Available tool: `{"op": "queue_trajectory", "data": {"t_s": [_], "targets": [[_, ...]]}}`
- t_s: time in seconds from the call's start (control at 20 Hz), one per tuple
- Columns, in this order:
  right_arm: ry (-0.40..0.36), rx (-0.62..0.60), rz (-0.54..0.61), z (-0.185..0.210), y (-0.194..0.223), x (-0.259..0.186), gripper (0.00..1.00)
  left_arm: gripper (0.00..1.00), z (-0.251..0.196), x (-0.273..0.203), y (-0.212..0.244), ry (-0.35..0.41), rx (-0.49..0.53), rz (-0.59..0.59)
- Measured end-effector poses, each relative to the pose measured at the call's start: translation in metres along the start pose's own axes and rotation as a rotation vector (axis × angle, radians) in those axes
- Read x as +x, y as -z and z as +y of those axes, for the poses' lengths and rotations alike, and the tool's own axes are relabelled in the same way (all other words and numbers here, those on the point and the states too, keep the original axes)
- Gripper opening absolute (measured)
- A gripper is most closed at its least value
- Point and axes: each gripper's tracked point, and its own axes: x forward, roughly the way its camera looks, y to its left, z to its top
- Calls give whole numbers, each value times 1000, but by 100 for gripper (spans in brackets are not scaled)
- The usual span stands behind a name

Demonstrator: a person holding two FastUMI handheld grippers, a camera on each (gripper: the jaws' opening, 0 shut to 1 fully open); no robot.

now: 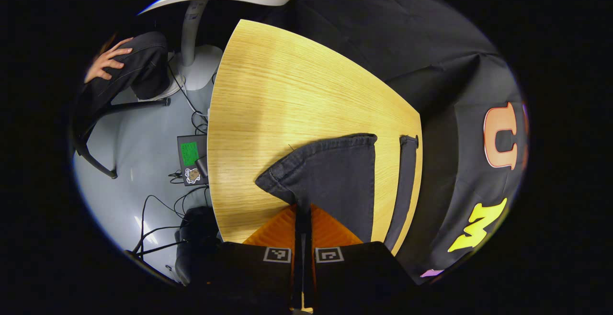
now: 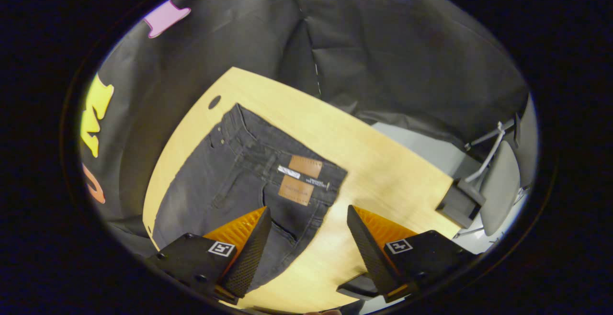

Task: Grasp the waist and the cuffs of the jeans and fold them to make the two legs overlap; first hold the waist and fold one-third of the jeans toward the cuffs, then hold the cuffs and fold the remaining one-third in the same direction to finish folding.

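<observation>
Denim, dark grey/black: the soft cotton jeans [image 1: 330, 181] are lying on the light oak-grain wooden table [image 1: 287, 95]. In left gripper view they're sitting lower centre of the frame, one cuff spreading up from the fingertips, 2nd leg running as a thin strip at lower right along the table edge. The left gripper [image 1: 302, 212], black w/ orange finger backs, is closing its fingers almost together on the cuff hem at bottom centre; cloth is apparently pinched btwn them.

In right gripper view the waist end [image 2: 287, 176], w/ tan leather patches, is lying mid-frame, legs running to lower left. The right gripper [image 2: 309, 238] is hanging wide open at bottom centre, holding nothing; left finger is over the hip fabric, right finger over bare table, waistband edge just beyond the tips.

Judgement: denim is looking fairly heavy, limp, not slippery, not fragile; prob. sagging when lifted. Best hold is thick seams, i.e. waistband corner and cuff hem, taking both layers.
</observation>
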Motion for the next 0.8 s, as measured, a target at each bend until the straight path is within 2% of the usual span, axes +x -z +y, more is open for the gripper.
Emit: {"op": "queue_trajectory", "data": {"t_s": [0.15,0.2,0.35,0.5,0.65,0.75,0.8], "targets": [[-25,43,60,9,18,16,98,5,0,0,0,-1,-6,7],[-18,42,76,10,22,18,93,4,0,0,0,-2,-8,7],[-9,39,68,12,18,23,88,5,-1,0,1,7,-14,9],[61,45,76,-3,17,26,52,4,-1,1,0,8,-20,14],[45,75,75,-1,17,31,17,4,-2,1,0,5,-8,20],[42,61,66,-3,17,30,17,4,-3,1,0,-4,-1,22],[35,66,56,-2,15,28,21,4,-3,2,0,-10,2,26]]}}
